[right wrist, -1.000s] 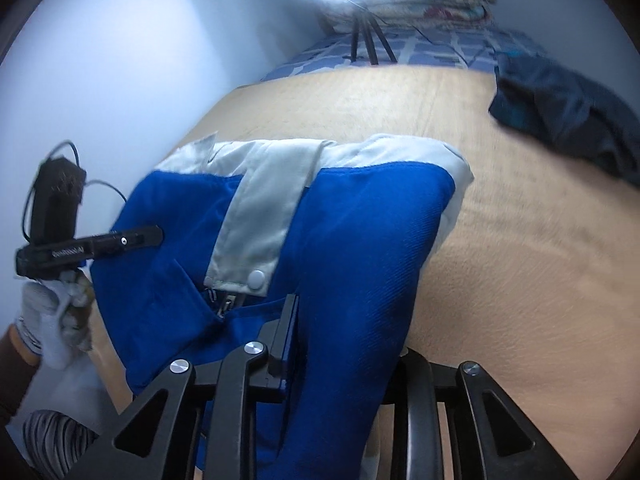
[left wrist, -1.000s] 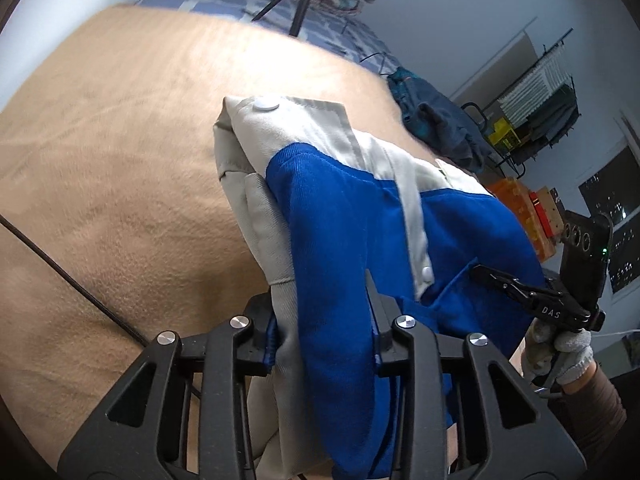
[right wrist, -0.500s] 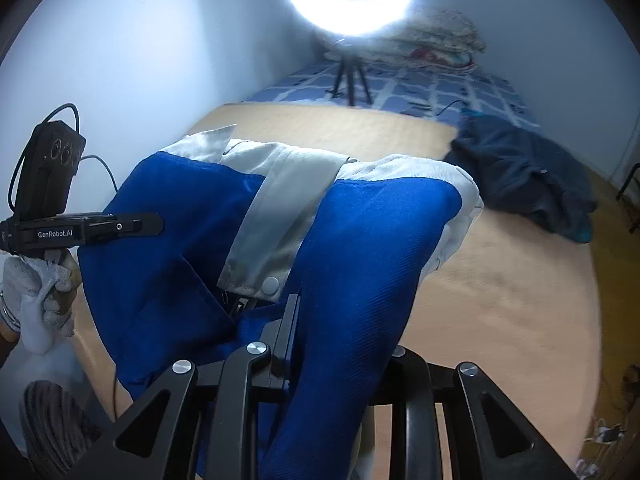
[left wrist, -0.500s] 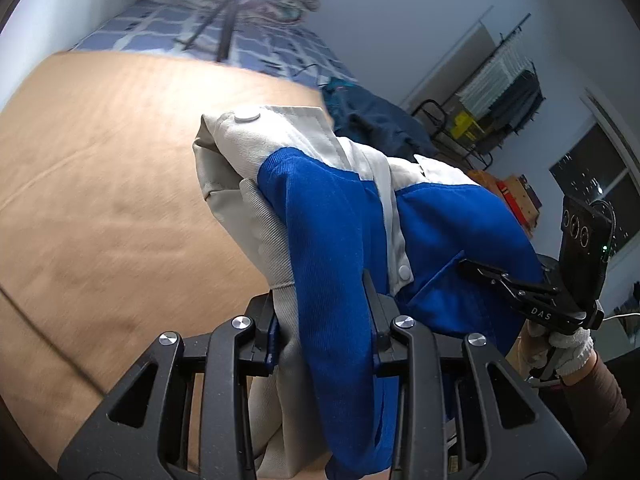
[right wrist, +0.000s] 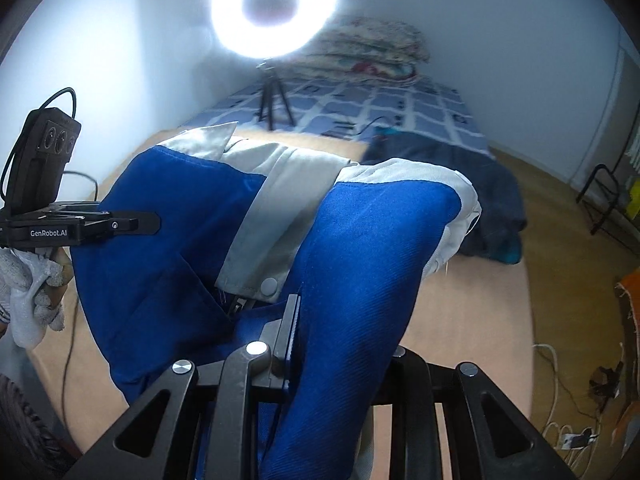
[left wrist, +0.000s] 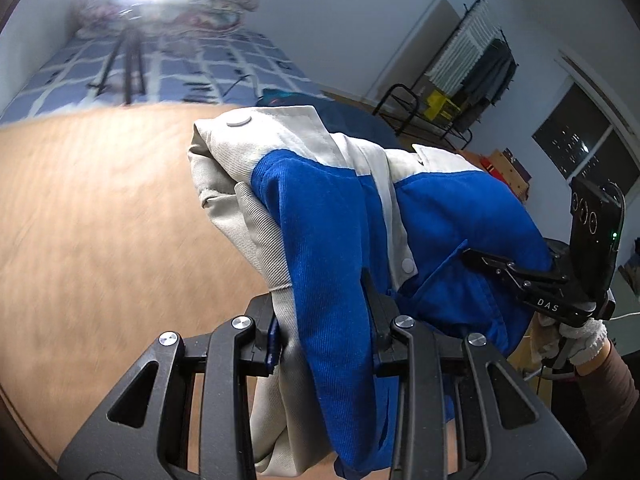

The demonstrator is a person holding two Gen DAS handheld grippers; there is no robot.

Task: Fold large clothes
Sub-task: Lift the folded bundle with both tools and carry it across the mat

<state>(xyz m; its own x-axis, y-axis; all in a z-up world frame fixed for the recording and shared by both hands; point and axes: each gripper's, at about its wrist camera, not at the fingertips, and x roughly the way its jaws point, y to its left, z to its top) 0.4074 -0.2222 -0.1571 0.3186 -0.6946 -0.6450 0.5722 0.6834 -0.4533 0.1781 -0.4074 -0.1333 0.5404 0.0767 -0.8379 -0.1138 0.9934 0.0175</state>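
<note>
Jacket [left wrist: 332, 248], blue with beige collar and placket, hangs folded between my two tools, lifted above the tan blanket [left wrist: 100, 220] on the bed. My left hand-held gripper [left wrist: 324, 332] is clamped on a thick bunch of its blue and beige cloth. My right hand-held gripper [right wrist: 344, 344] pinches the other blue fold the same way. Beyond the jacket a dark blue garment [right wrist: 480, 192] lies on the blanket, and a ring light [right wrist: 274, 4] on a tripod glares from the bed's far end.

a royal-blue and pale grey jacket [left wrist: 332, 248] hung over a tan blanket [left wrist: 100, 216]; the bedsheet [right wrist: 384, 108] was blue-checked.
</note>
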